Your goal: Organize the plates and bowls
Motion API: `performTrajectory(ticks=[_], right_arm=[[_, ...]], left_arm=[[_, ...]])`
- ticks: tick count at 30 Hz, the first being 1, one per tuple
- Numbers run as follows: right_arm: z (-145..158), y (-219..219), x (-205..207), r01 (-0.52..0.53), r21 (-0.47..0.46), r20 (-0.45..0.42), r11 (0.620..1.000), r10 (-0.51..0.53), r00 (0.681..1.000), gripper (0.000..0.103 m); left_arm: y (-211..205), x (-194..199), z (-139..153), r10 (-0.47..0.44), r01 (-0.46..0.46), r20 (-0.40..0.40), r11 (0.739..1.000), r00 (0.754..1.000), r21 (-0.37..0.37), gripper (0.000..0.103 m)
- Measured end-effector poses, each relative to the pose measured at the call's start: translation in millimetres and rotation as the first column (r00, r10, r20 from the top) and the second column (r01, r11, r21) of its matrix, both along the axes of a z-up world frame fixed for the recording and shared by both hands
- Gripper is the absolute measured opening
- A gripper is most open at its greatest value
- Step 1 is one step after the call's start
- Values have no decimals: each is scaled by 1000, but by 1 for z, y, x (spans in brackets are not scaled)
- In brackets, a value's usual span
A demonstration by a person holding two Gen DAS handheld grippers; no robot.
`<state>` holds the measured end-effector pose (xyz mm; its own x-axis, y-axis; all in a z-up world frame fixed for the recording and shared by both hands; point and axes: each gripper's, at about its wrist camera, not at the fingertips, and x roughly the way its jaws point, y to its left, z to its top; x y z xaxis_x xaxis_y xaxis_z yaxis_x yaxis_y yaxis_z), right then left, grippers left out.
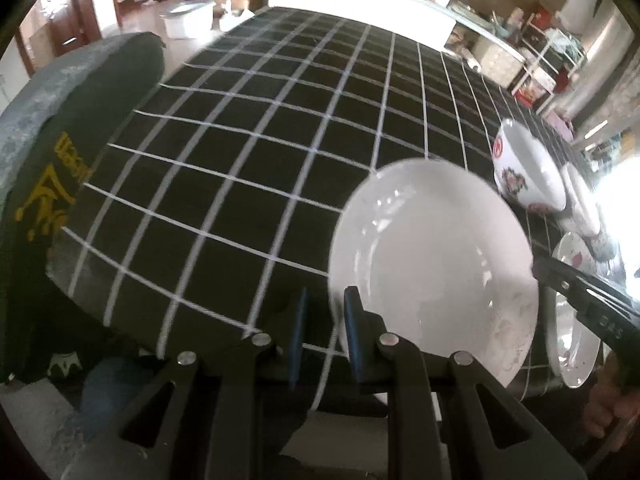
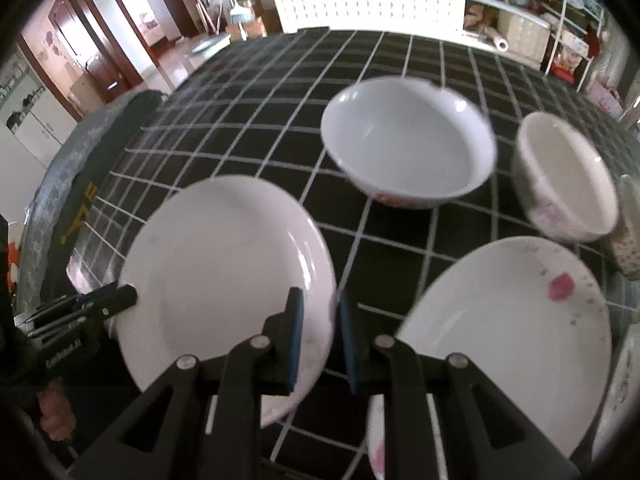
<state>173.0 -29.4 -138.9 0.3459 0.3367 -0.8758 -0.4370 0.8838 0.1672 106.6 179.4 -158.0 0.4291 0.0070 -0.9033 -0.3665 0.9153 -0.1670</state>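
Note:
A plain white plate (image 1: 436, 264) (image 2: 224, 276) lies on the black checked tablecloth (image 1: 260, 152). My left gripper (image 1: 325, 336) is open at its left rim, with the right finger at the plate's edge. My right gripper (image 2: 318, 344) is open astride the plate's right rim; in the left wrist view it shows at the plate's right edge (image 1: 588, 300). A second plate with pink flowers (image 2: 516, 320) (image 1: 572, 344) lies to the right. A large white bowl (image 2: 408, 144) (image 1: 528, 168) and a smaller bowl (image 2: 564, 176) stand behind.
The cloth (image 2: 260, 120) covers a table with a grey padded edge (image 1: 60, 120) at the left. Shelves, boxes and a white radiator cover (image 2: 372, 8) fill the room beyond the far edge. A patterned object (image 2: 628, 232) stands at the far right.

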Motion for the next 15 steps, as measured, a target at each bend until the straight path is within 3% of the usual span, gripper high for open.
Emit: performTrajectory(ticks=[3,9,15], right_arm=[[13,-15,-7,25,25,20,999,-25,999,22],[33,-48,-26,78,58,56,995,-81,995,22],[45,-90,-43,155,85,85,984,-162,983,22]], left_arm=[[-1,-6,17,-4,4,25,1000,1000,19,17],[-44,-9,48,-121,117,71,992,990,47,17],[-102,-7,67,-267,261,118,963,956,69,17]])
